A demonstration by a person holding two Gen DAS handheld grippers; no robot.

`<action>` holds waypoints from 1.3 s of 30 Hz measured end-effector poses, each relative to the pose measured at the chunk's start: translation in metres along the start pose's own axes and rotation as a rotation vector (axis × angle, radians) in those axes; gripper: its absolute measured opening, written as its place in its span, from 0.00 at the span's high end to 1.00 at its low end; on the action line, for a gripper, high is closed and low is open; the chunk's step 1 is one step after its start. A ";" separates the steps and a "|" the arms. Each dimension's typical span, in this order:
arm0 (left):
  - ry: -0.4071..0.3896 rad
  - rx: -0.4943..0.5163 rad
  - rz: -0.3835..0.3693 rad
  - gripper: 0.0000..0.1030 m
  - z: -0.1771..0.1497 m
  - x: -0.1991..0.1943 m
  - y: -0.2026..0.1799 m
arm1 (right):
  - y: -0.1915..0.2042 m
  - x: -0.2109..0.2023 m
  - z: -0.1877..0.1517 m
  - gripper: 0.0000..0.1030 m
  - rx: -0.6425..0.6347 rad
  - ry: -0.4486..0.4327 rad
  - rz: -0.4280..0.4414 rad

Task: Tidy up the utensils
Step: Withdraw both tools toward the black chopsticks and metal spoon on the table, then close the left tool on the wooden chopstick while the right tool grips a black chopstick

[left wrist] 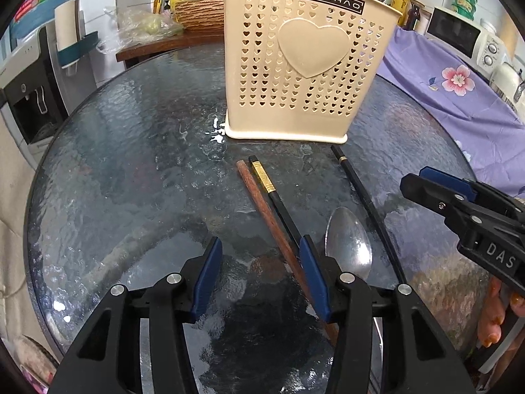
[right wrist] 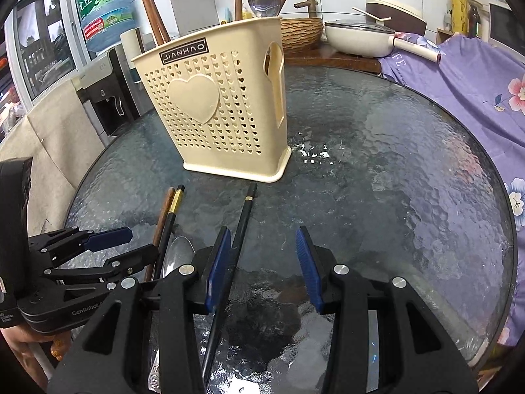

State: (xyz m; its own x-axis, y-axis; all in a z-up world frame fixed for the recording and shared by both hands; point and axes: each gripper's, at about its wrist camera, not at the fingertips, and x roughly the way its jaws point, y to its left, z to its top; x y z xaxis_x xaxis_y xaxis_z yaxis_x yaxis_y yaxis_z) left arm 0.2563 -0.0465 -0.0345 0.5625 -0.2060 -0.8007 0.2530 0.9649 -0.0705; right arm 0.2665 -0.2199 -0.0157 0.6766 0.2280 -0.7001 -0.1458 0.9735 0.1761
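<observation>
Glass table (left wrist: 131, 170): holder (left wrist: 305, 65) behind chopsticks (left wrist: 272, 210).

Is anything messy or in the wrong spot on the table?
Yes. A brown chopstick, two black chopsticks and a spoon lie loose on the glass table instead of standing in the cream holder.

The left gripper (left wrist: 261, 256) and right gripper (right wrist: 264, 246) are both showing matte black angular frames, silver round screws and ribbed blue pads (right wrist: 308, 262) lining the fingers. White "DAS" and "GenRobot" lettering is marking the bodies; orange-painted nails are showing behind them.
</observation>
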 end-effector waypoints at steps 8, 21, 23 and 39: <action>0.006 -0.007 0.018 0.54 -0.005 -0.004 0.012 | 0.000 0.003 0.000 0.59 -0.002 0.009 -0.005; 0.034 -0.054 0.016 0.57 0.008 0.001 0.028 | 0.019 0.034 0.007 0.59 -0.058 0.121 -0.055; 0.035 -0.049 0.014 0.58 0.010 0.002 0.026 | 0.022 0.037 0.008 0.59 -0.067 0.128 -0.063; 0.036 -0.017 0.025 0.71 0.025 0.016 0.014 | 0.033 0.057 0.015 0.63 -0.085 0.174 -0.106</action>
State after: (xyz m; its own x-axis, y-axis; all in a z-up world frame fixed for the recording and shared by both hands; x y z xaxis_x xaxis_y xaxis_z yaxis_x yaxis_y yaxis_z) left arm 0.2887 -0.0403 -0.0335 0.5400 -0.1761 -0.8231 0.2258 0.9723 -0.0599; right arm 0.3116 -0.1746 -0.0393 0.5574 0.1162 -0.8221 -0.1455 0.9885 0.0410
